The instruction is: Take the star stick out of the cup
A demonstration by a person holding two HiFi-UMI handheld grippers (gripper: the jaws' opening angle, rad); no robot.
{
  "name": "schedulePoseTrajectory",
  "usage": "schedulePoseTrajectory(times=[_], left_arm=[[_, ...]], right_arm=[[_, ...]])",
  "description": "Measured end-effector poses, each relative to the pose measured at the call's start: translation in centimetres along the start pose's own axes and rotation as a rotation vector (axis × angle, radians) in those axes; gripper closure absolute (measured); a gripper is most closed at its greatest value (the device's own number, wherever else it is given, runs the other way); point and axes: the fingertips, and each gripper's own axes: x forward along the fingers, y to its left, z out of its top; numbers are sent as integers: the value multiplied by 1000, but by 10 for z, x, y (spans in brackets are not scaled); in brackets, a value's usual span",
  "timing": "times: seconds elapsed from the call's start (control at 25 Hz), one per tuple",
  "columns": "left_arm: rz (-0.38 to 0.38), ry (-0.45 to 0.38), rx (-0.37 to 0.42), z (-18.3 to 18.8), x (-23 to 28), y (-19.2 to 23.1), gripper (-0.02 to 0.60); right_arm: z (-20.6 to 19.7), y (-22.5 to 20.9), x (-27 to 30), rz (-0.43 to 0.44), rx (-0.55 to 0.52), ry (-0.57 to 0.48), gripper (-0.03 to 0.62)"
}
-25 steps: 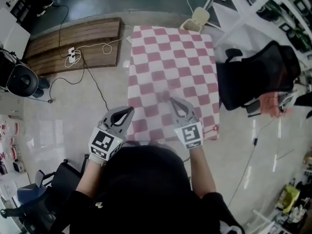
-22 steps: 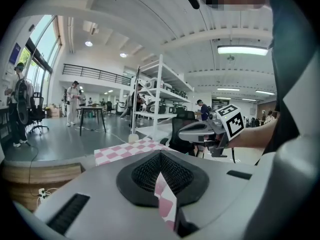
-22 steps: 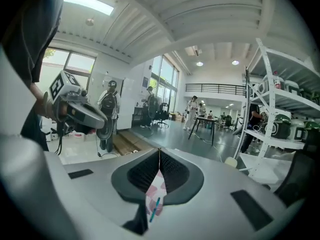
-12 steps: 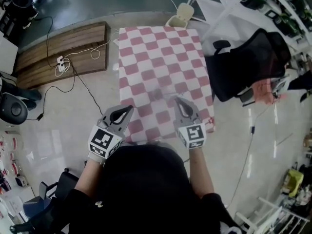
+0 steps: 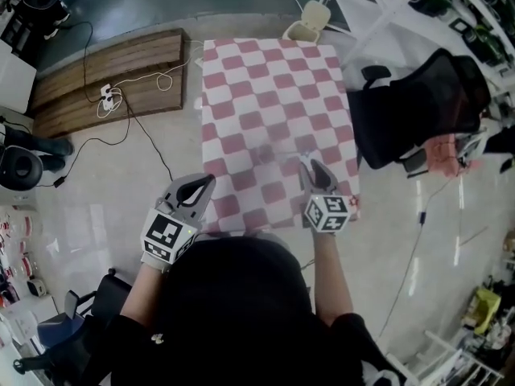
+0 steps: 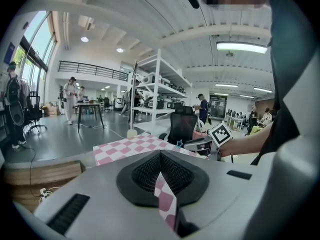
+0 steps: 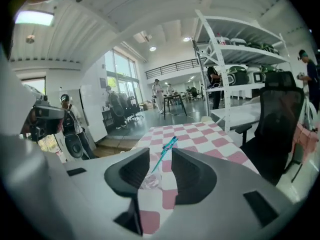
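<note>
Head view, 10 o'clock sector: wooden boards (image 5: 113,75) lie on the floor with a white power strip (image 5: 109,96) and trailing cables on their near edge. At 7 o'clock from the table (image 5: 273,79), the left gripper (image 5: 205,183) is held off the table's near left corner, pointing toward 1 o'clock. Its own view shows the jaw tips brought together, with only a thin sliver of checked cloth visible behind them and nothing gripped. The table occupies the 12 o'clock position under a red-and-white checked cloth, with a cream seat (image 5: 310,22) at its far end. The clear cup (image 7: 149,180) stands on the near right part of the cloth. The star stick (image 7: 164,155) is in the cup, teal and leaning toward 1 o'clock in the right gripper view. The right gripper (image 5: 314,167) is over the near right part of the table, pointing toward 12 o'clock. Its jaws have just been opening and now stand moderately apart. The cup and the stick appear in the gap between them, and neither pad is seen pressing on either item. At 2 o'clock, a black office chair (image 5: 418,111) stands just beside the table's right edge.
</note>
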Motion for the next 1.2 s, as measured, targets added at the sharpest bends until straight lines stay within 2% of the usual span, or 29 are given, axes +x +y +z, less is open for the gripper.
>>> schedulePoseTrajectory(times=[0.16,0.28,0.4,0.64,0.84,1.2], left_arm=[[34,24,-12,-8,-5,3,541],[61,32,-20,-10,-7,5,541],[73,28,-24,-14,-8,5,541],[76,25,-26,-15,-7,7,541],[58,10,-27,-11,-3,7,541],[-35,-36,11,9,18,-5,541]], right_arm=[[1,-10,18,28,91,-19,457],[5,-10,29,42,106,-27,461],[8,-12,35,32,100,-27,518],[14,-12,39,39,137,-47,557],[36,-2,27,50,90,-94,566],[92,14,-30,44,-4,-210,566]])
